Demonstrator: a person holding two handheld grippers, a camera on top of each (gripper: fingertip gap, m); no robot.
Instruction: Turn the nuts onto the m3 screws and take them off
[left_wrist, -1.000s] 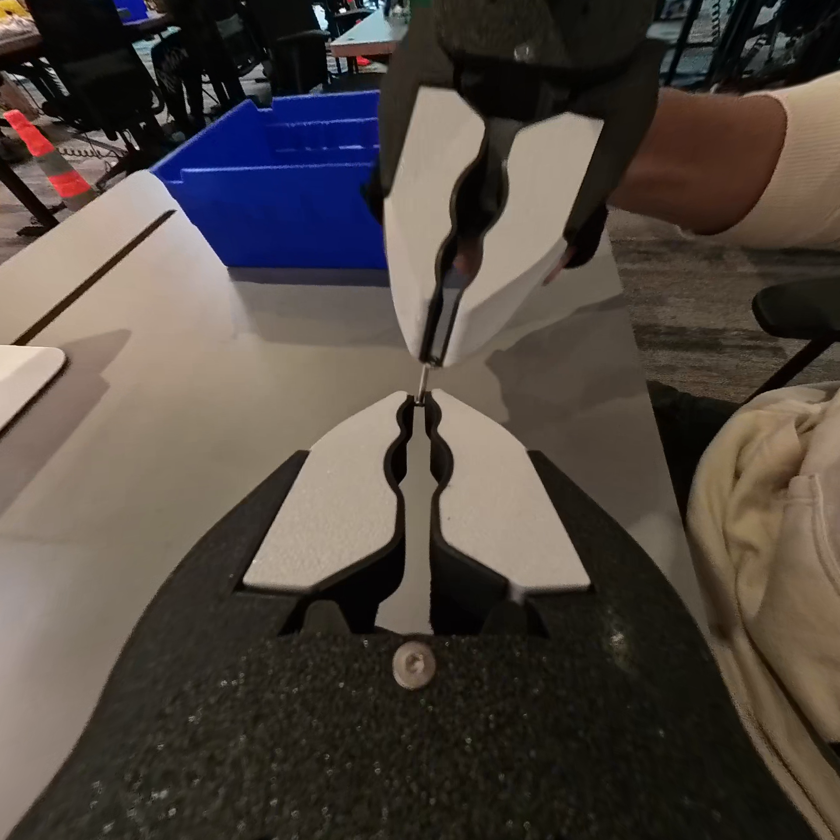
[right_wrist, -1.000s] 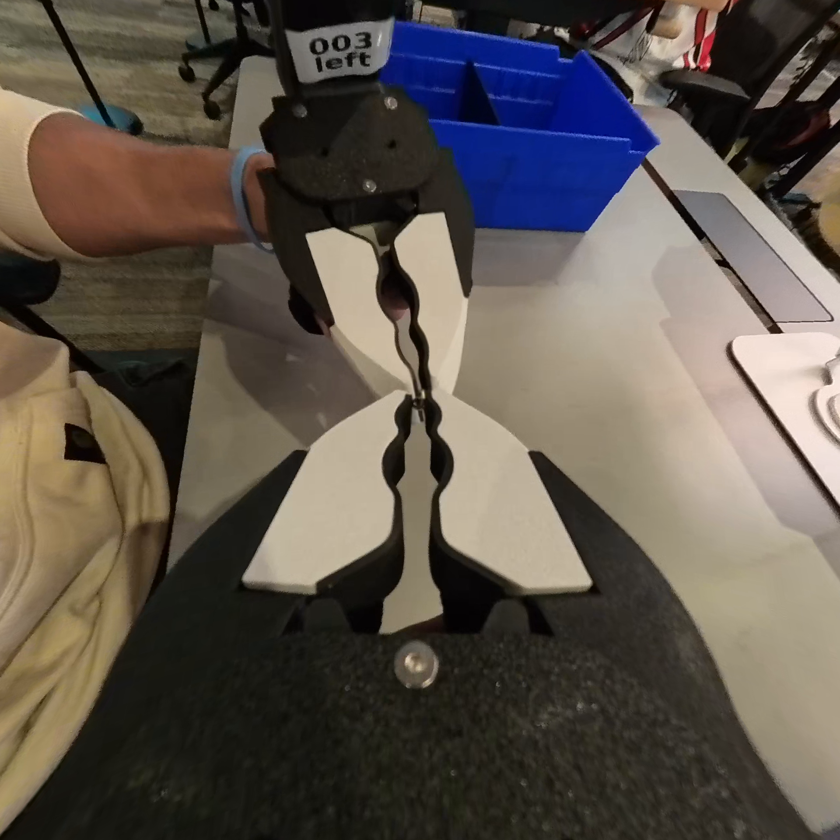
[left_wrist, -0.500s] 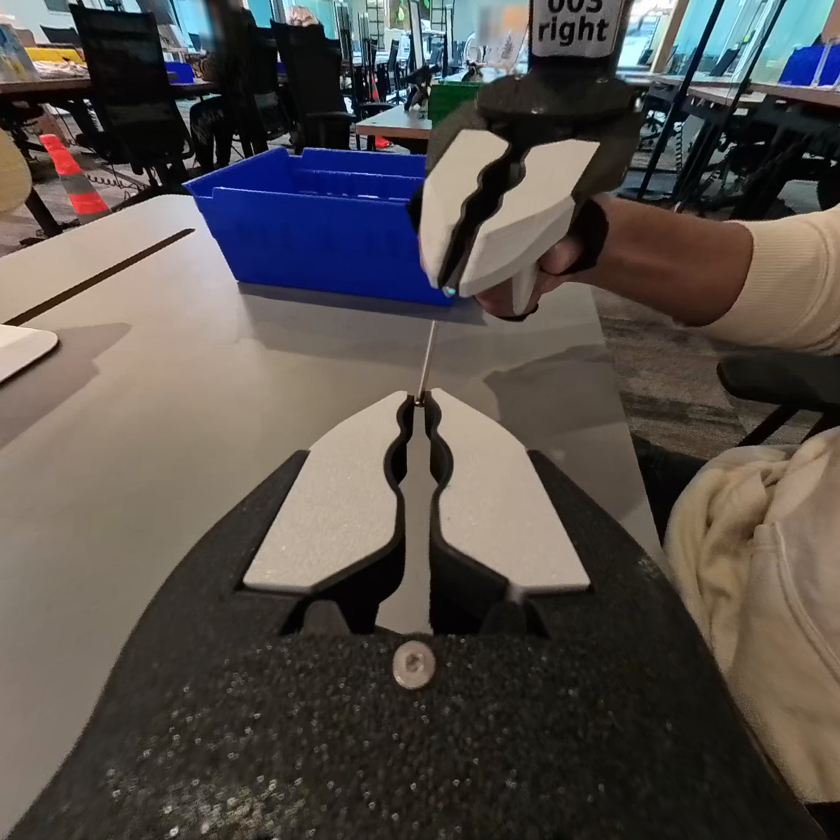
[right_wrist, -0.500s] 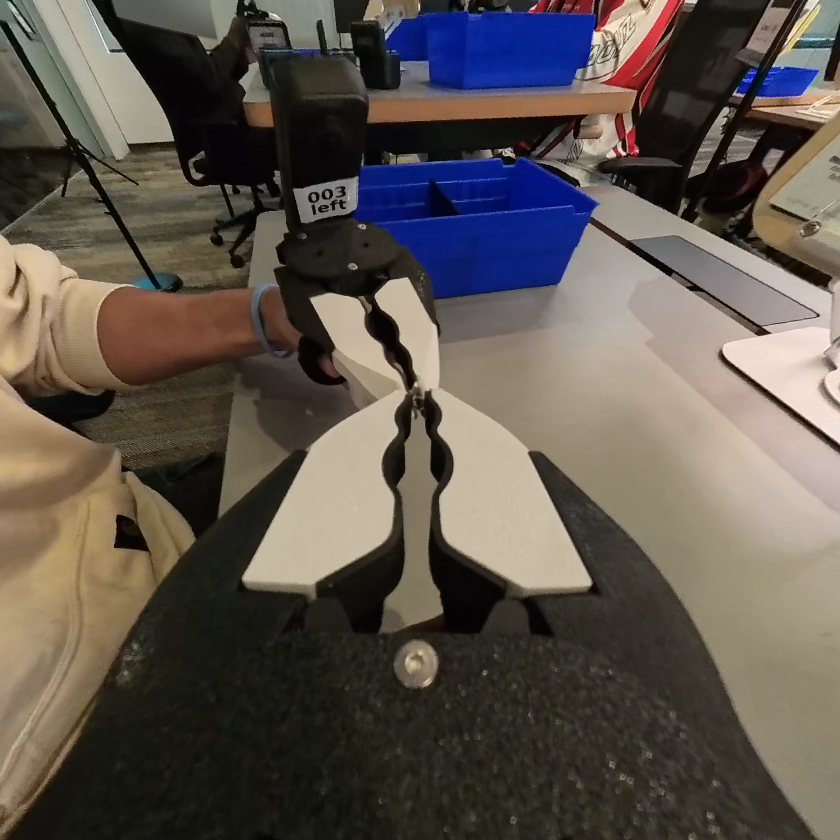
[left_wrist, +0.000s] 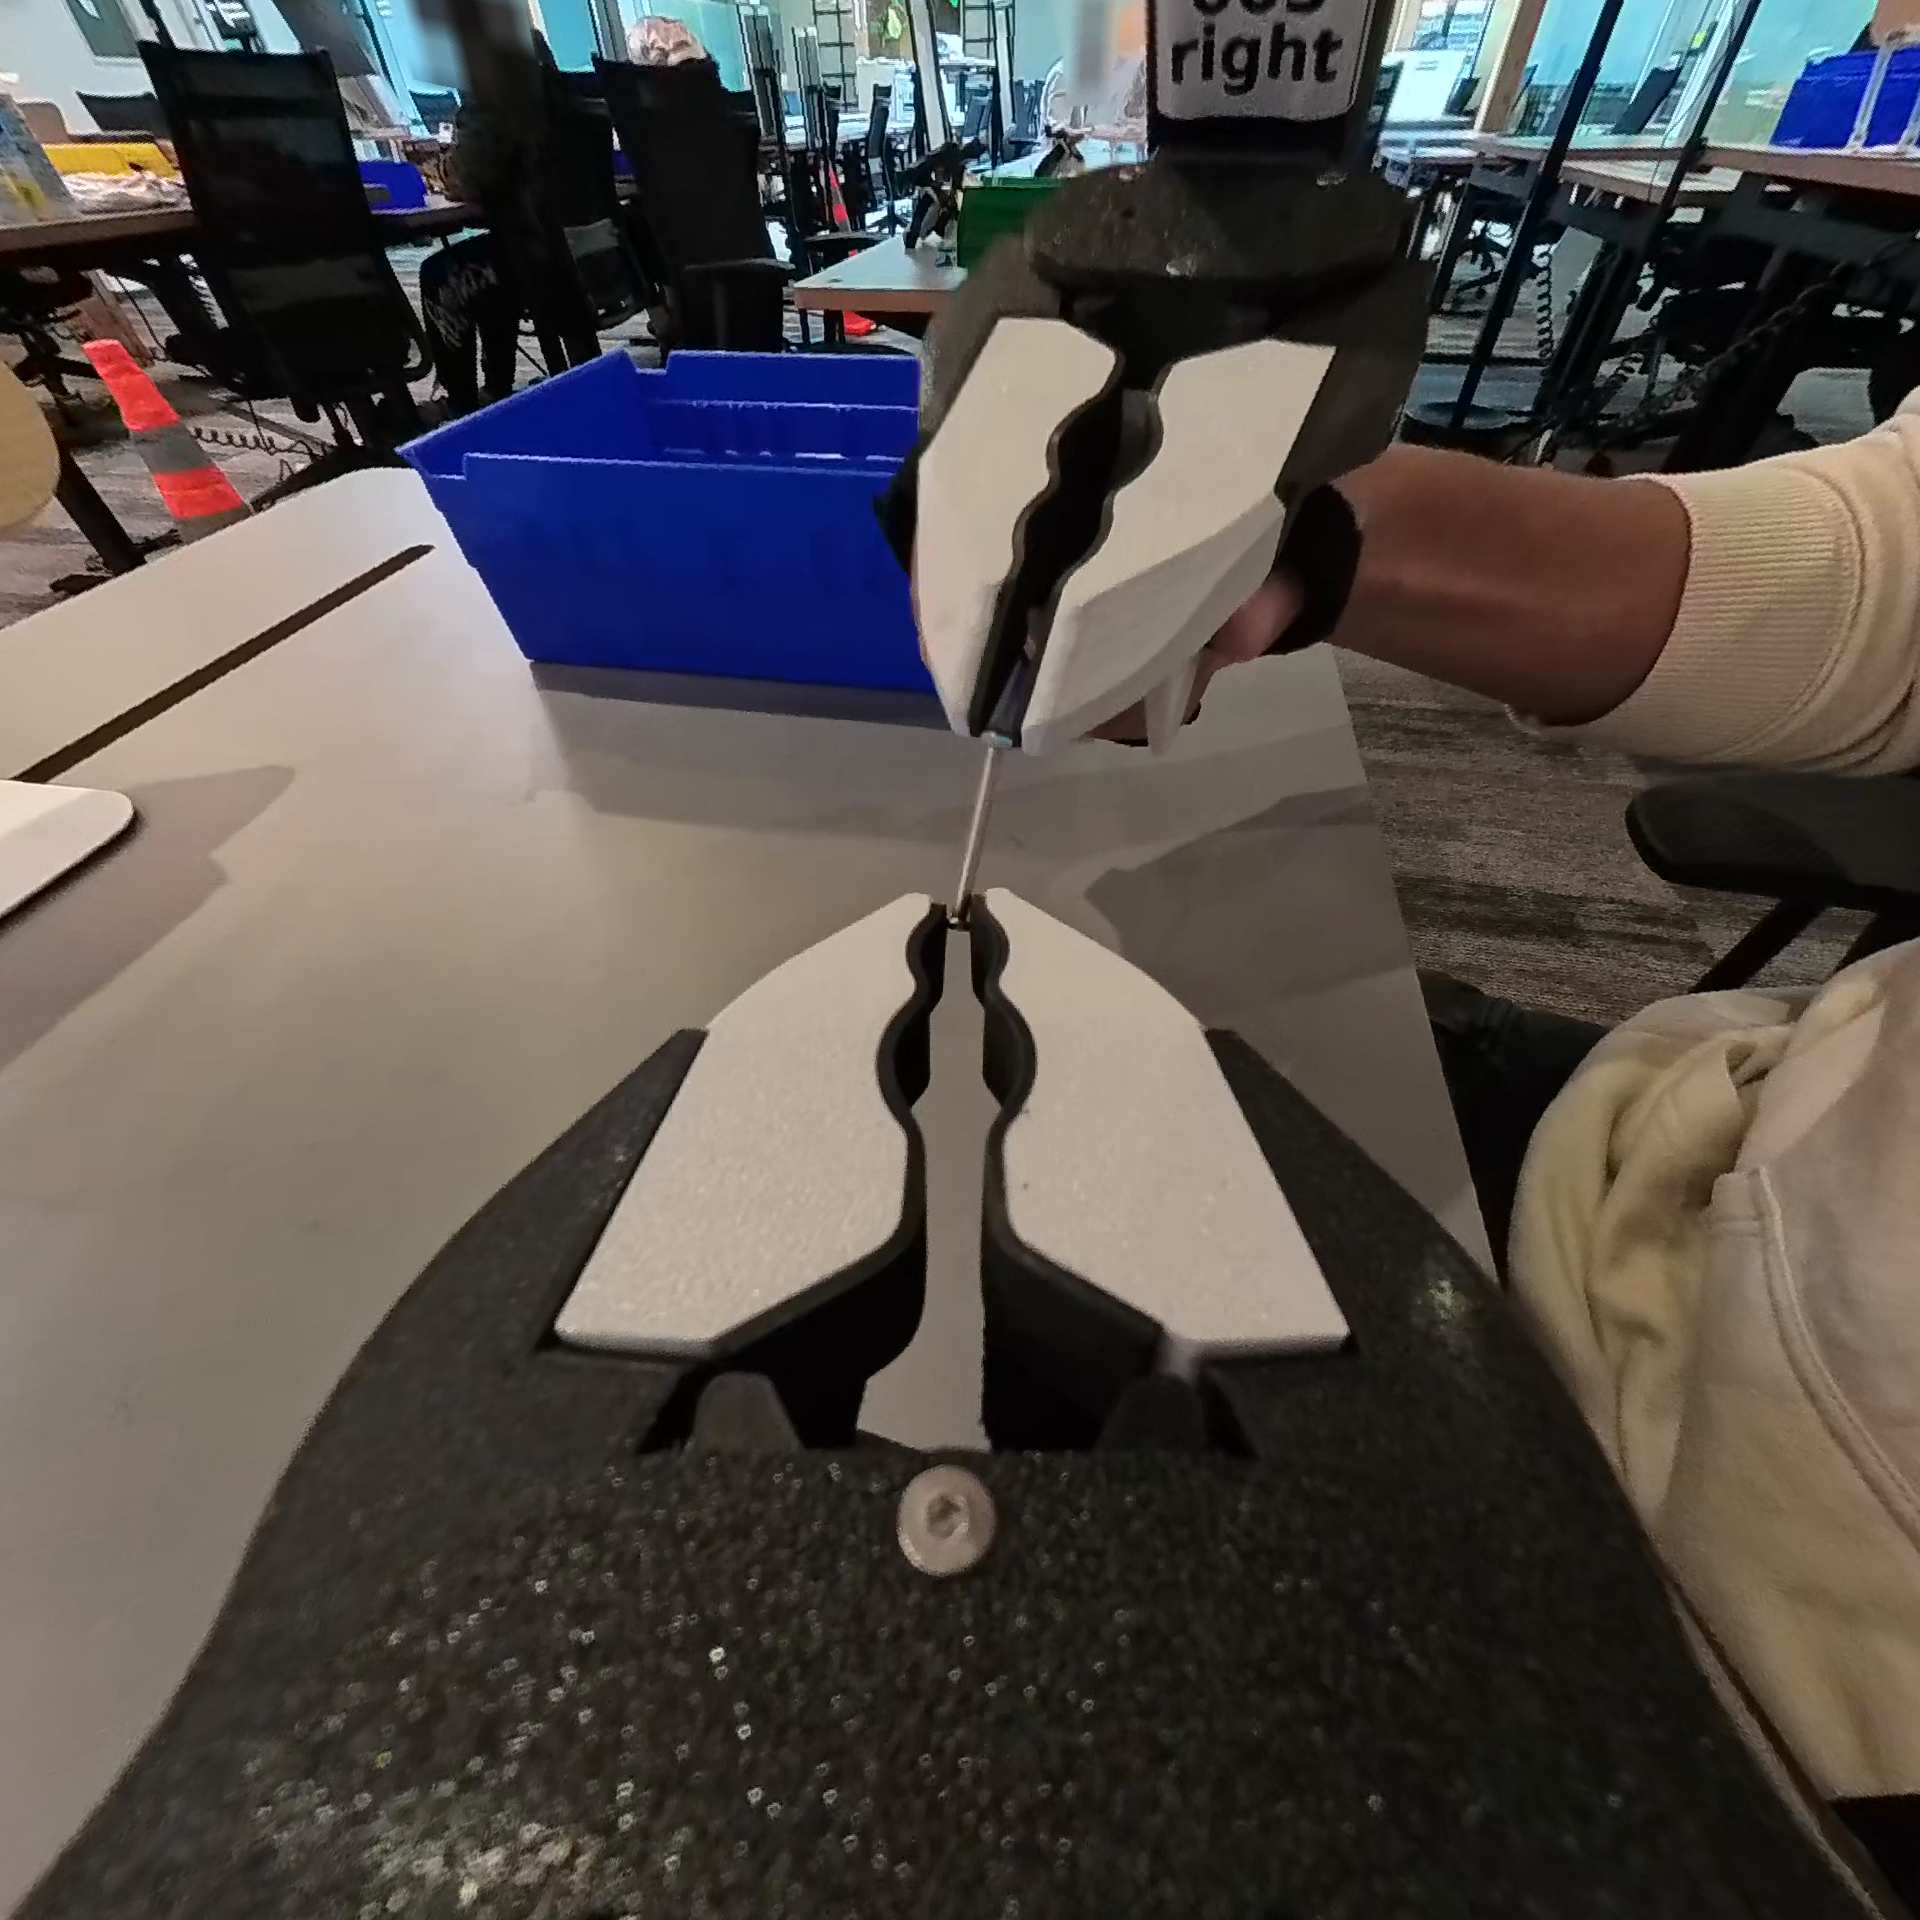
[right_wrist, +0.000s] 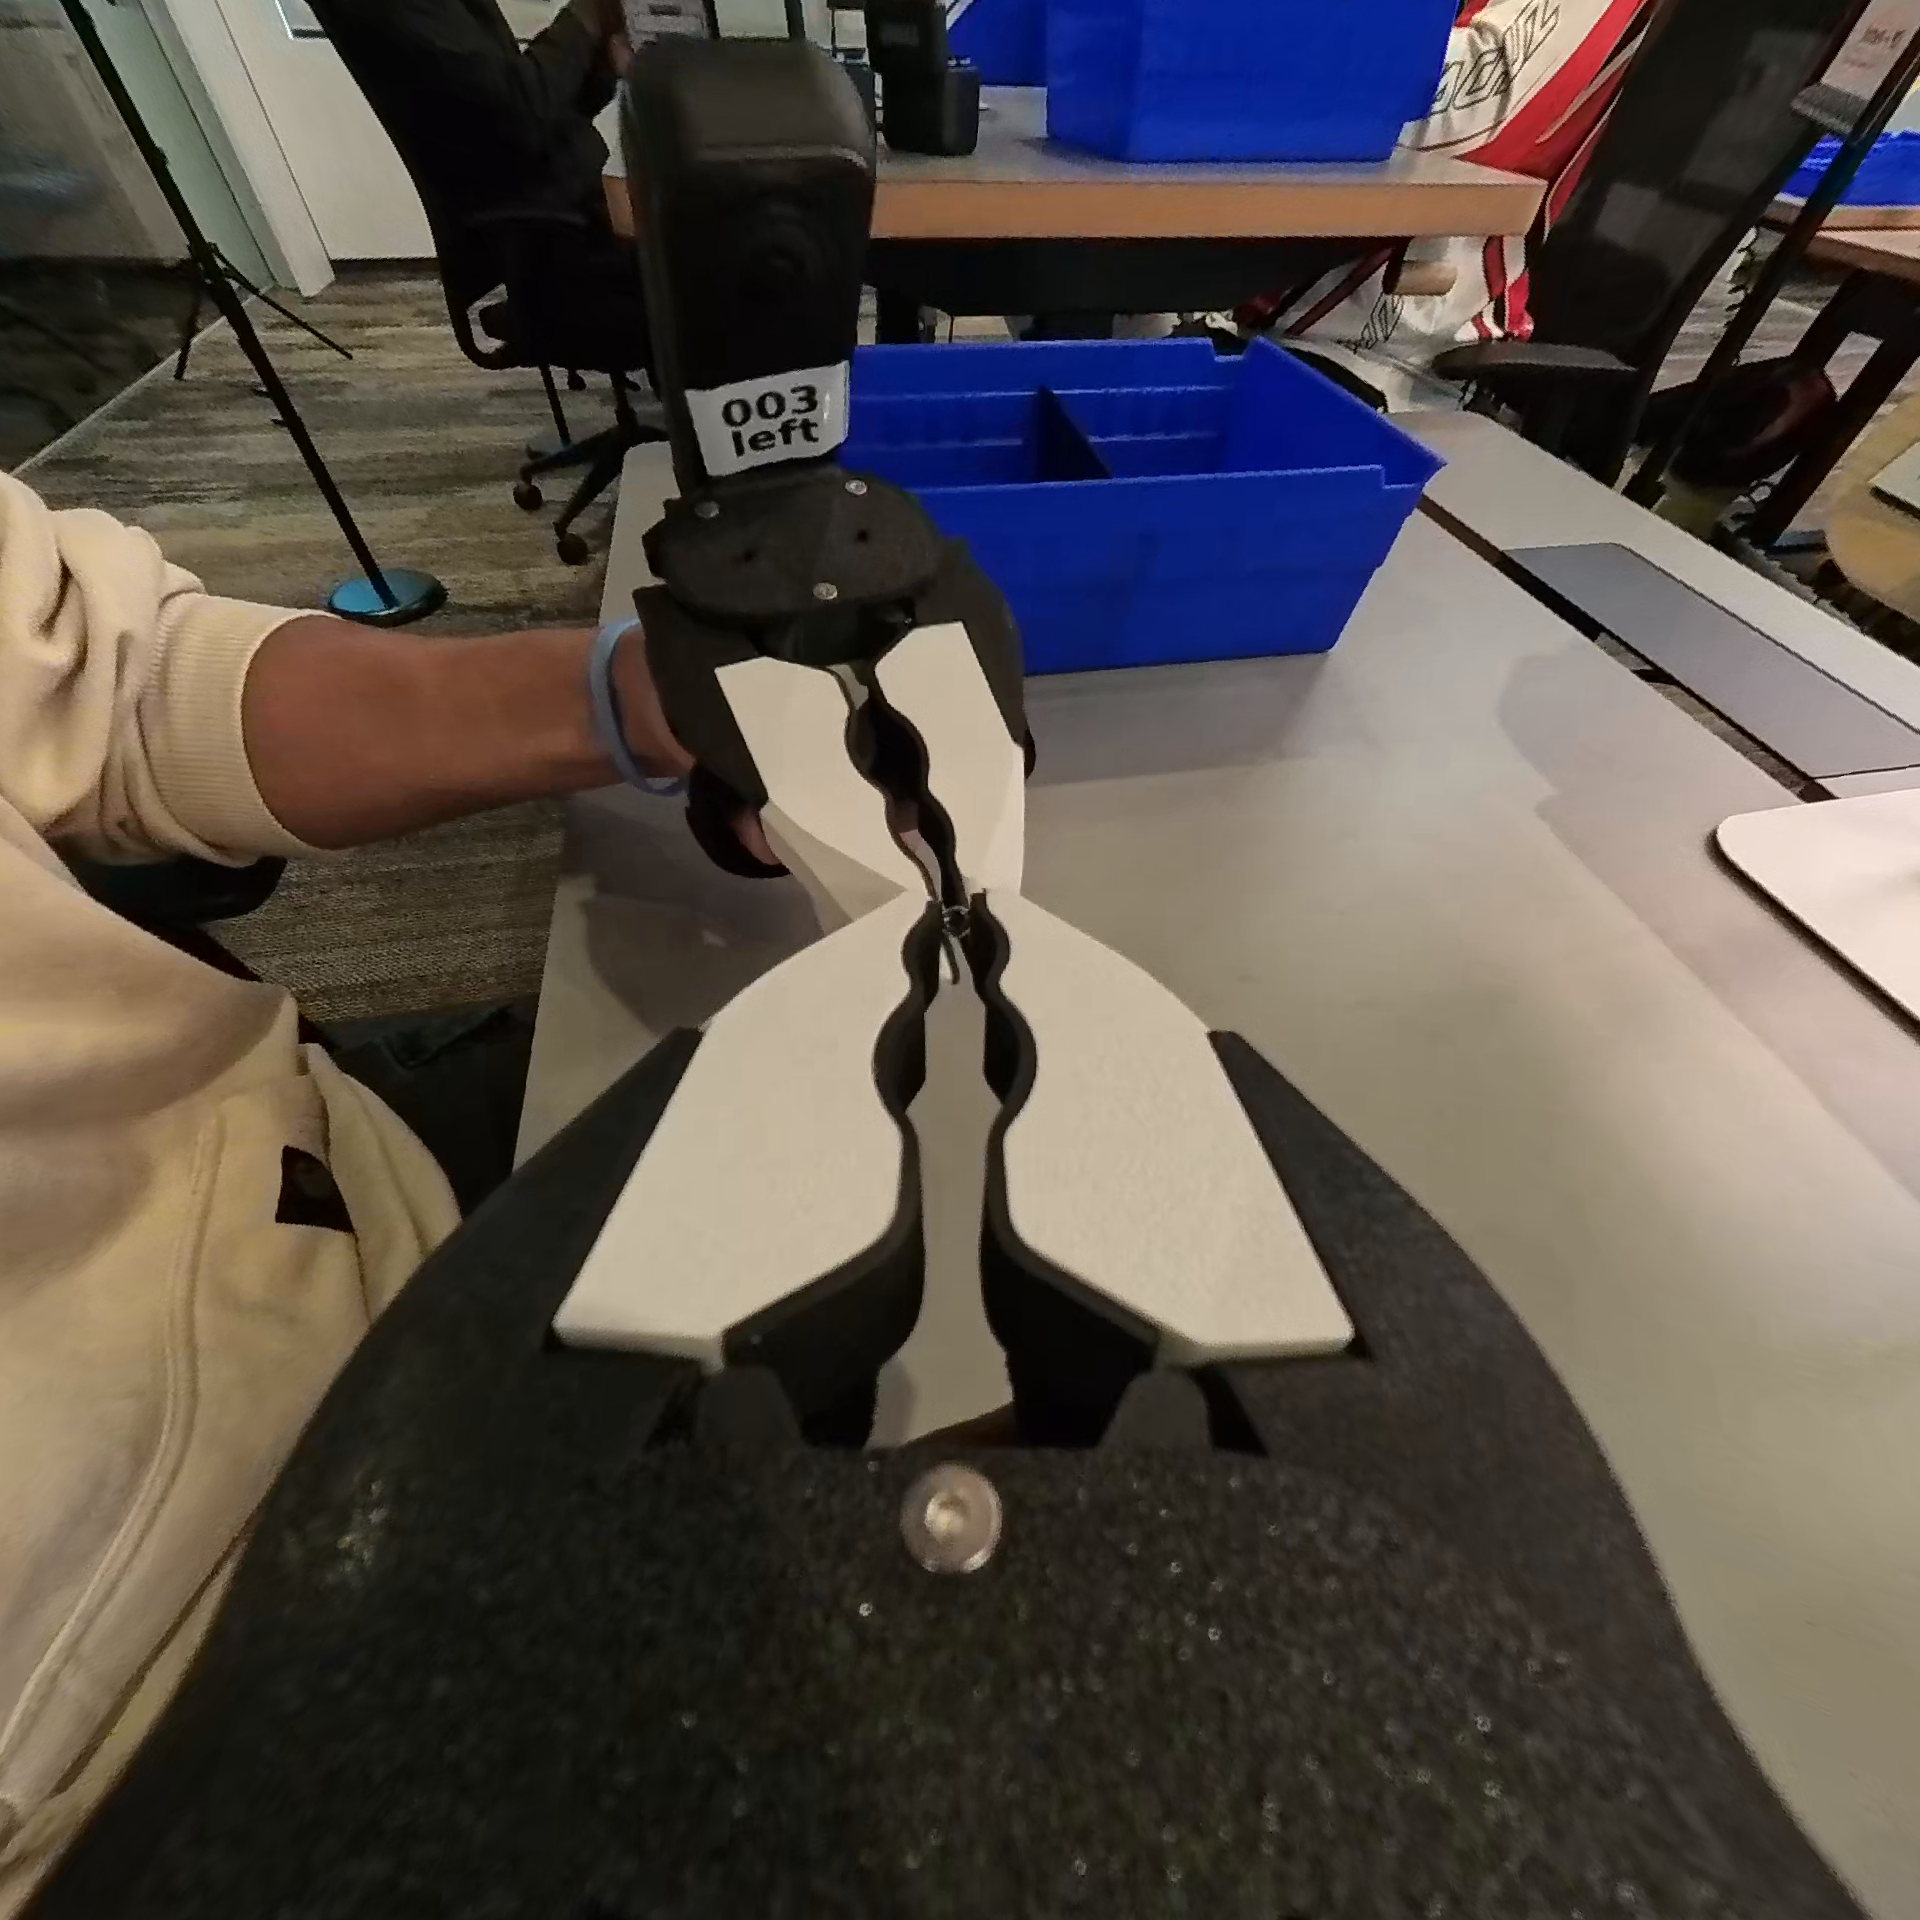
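Left gripper pinches a nut; right gripper, clamped on the screw, points its shaft straight into it.

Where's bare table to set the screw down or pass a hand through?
The widest bare table lies on the far side of both tools from the person, bordered by the blue bin, dark mat and white pad. It is crowded at the person's edge, where left tool and right tool meet on screw and nut.

Screw shiny metal; fingers matt grainy white; bin glossy blue plastic.
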